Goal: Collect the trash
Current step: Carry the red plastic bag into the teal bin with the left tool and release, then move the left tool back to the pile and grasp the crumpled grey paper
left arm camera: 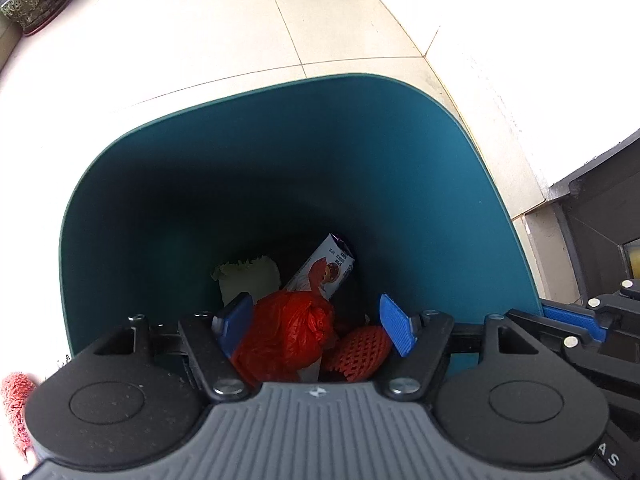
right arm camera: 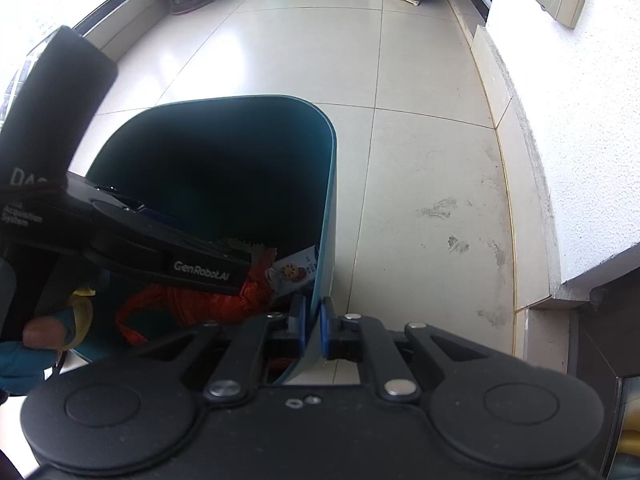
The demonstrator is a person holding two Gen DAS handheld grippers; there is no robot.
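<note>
Left gripper (left arm camera: 316, 328) hung open over bin (left arm camera: 400, 152), red bag (left arm camera: 284, 336) below (apparently released). Right gripper (right arm camera: 314, 320) clamped bin wall. Red scrap (left arm camera: 16, 408) at 8 o'clock remained outside.

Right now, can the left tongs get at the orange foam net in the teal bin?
Probably yes. The left tongs hang open inside the teal plastic bin, with the orange foam net just below; only the crumpled red plastic bag beside it crowds the way.
</note>
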